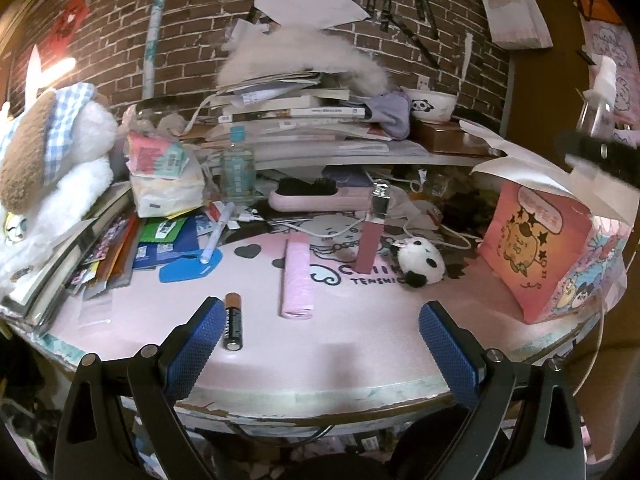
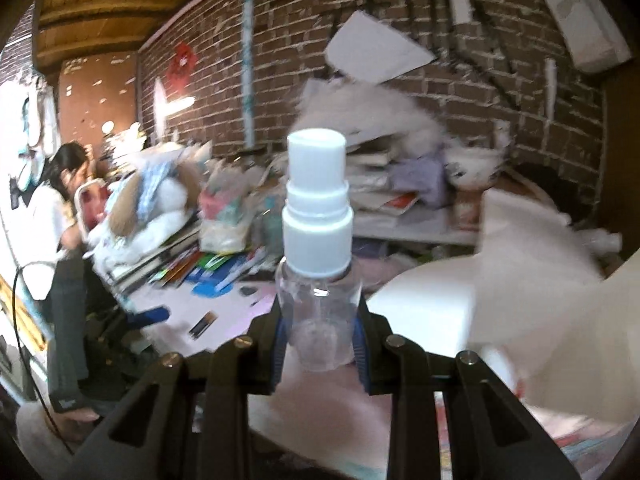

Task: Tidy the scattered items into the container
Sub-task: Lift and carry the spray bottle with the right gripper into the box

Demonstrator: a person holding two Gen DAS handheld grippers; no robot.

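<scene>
My right gripper point(image 2: 320, 332) is shut on a clear spray bottle point(image 2: 318, 280) with a white cap, held upright above the table. In the left wrist view that bottle point(image 1: 598, 96) hangs at the upper right, above the pink paper bag point(image 1: 536, 252) with its white open top. My left gripper point(image 1: 320, 344) stands open over the near edge of the pink table mat, nothing between its blue pads point(image 1: 200, 344). A battery point(image 1: 233, 322) lies just beside the left pad. A pink roll point(image 1: 297, 280), an upright pink tube point(image 1: 370, 232) and a small panda plush point(image 1: 420, 262) sit farther in.
Books and a white plush dog point(image 1: 52, 152) crowd the left side. A pile of books and papers point(image 1: 296, 112), a hairbrush point(image 1: 320, 194) and a bottle point(image 1: 238, 168) fill the back. A person point(image 2: 60, 200) stands beyond the table's left end.
</scene>
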